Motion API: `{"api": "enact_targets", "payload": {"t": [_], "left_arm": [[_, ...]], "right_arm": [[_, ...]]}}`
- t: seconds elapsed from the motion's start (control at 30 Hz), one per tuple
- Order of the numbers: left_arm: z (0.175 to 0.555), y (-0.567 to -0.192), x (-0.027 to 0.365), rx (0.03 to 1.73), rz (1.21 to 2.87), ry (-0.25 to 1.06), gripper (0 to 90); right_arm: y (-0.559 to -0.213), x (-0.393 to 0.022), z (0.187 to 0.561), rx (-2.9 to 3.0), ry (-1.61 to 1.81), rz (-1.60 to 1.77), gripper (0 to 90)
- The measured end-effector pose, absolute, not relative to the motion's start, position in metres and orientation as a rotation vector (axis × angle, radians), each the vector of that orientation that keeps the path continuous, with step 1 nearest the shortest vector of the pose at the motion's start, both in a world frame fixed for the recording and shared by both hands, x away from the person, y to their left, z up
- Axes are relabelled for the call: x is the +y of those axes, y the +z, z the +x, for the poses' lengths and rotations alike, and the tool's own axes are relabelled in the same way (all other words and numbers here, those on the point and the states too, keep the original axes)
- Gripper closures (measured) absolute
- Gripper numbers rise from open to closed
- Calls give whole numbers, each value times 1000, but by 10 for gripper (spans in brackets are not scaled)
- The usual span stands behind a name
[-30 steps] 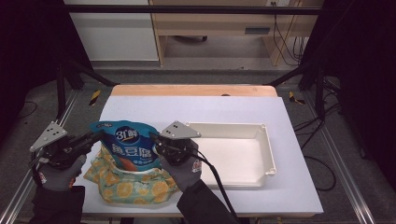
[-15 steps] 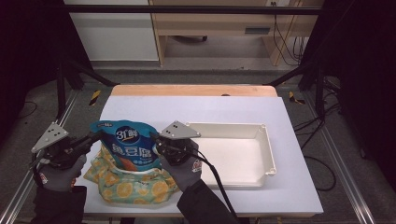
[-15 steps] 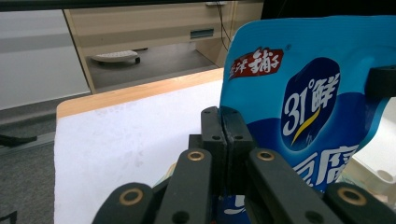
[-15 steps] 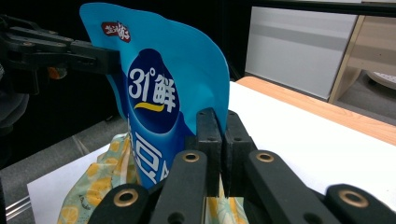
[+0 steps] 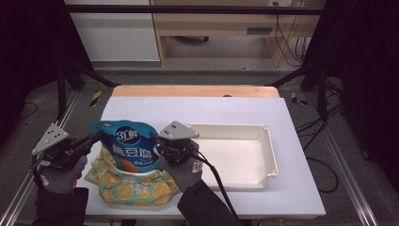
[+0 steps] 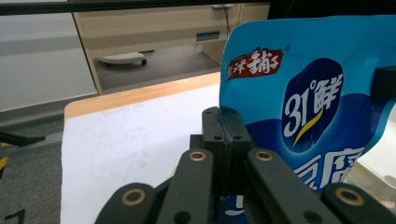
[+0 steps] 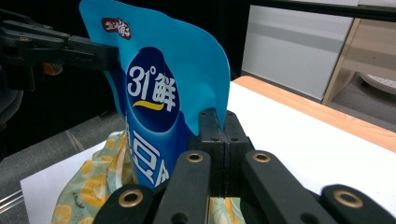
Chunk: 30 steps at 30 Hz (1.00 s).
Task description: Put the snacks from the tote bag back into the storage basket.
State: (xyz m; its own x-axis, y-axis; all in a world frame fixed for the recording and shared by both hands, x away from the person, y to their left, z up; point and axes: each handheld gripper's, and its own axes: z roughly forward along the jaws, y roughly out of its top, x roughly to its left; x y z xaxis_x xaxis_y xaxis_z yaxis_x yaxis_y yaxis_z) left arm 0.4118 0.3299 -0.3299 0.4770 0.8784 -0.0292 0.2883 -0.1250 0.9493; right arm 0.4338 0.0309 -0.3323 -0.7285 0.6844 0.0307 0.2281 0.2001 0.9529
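A blue snack pouch (image 5: 127, 146) with white lettering stands upright over a yellow-green bag printed with orange slices (image 5: 131, 188), at the table's front left. My left gripper (image 5: 96, 136) is shut on the pouch's left edge; in the left gripper view the jaws (image 6: 224, 135) meet on the edge of the pouch (image 6: 299, 93). My right gripper (image 5: 157, 141) is shut on the pouch's right edge. In the right gripper view its jaws (image 7: 223, 133) pinch the pouch (image 7: 159, 79), and the left gripper (image 7: 109, 53) holds the far edge. The orange-print bag (image 7: 88, 186) lies below.
A shallow white tray (image 5: 270, 150) lies on the white table (image 5: 197, 110), just right of my right gripper, with nothing in it. A wooden strip (image 5: 193, 91) runs along the table's far edge. Black frame poles and cables stand beyond the table.
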Motion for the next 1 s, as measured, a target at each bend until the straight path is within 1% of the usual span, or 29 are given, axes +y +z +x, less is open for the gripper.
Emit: {"api": "enact_targets", "payload": {"t": [1.0], "left_arm": [[400,-298,332,972,1621,728,900]], "right_arm": [[-298,29,433,2059,1569,785,900]]}}
